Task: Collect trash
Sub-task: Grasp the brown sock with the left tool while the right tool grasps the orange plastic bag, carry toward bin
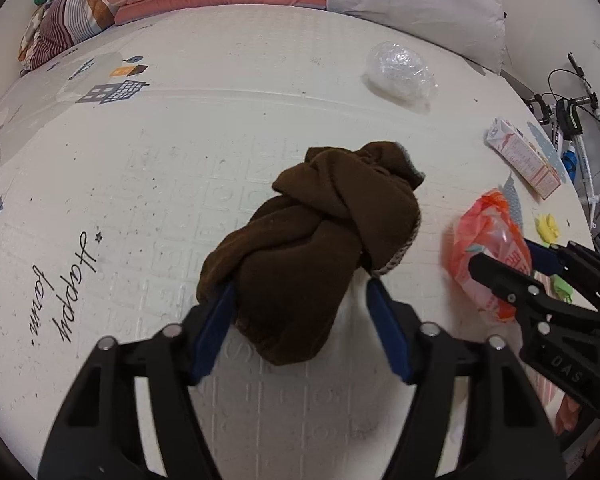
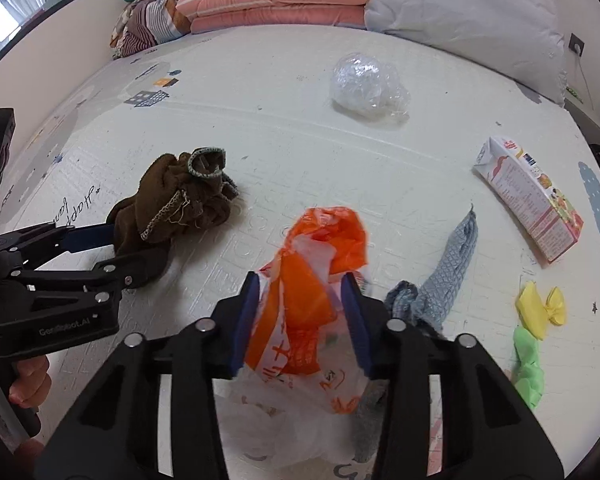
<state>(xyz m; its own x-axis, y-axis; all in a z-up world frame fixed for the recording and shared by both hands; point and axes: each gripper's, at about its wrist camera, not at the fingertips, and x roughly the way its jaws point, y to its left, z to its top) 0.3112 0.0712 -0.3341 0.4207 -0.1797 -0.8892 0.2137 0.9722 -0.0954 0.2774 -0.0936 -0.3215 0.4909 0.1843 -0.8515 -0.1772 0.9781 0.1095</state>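
Left gripper [image 1: 300, 300] has its blue fingers spread around the knotted brown sock [image 1: 312, 240] on the white play mat [image 1: 140, 200] (not squeezing it). Right gripper [image 2: 300, 320] is clamped on the orange-and-white plastic bag [image 2: 312, 280], just right of the sock.

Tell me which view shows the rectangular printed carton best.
The right wrist view: the rectangular printed carton lies whole and unobstructed on the white foam mat, its printed panels in view. The left wrist view shows it small and distorted near the right edge.
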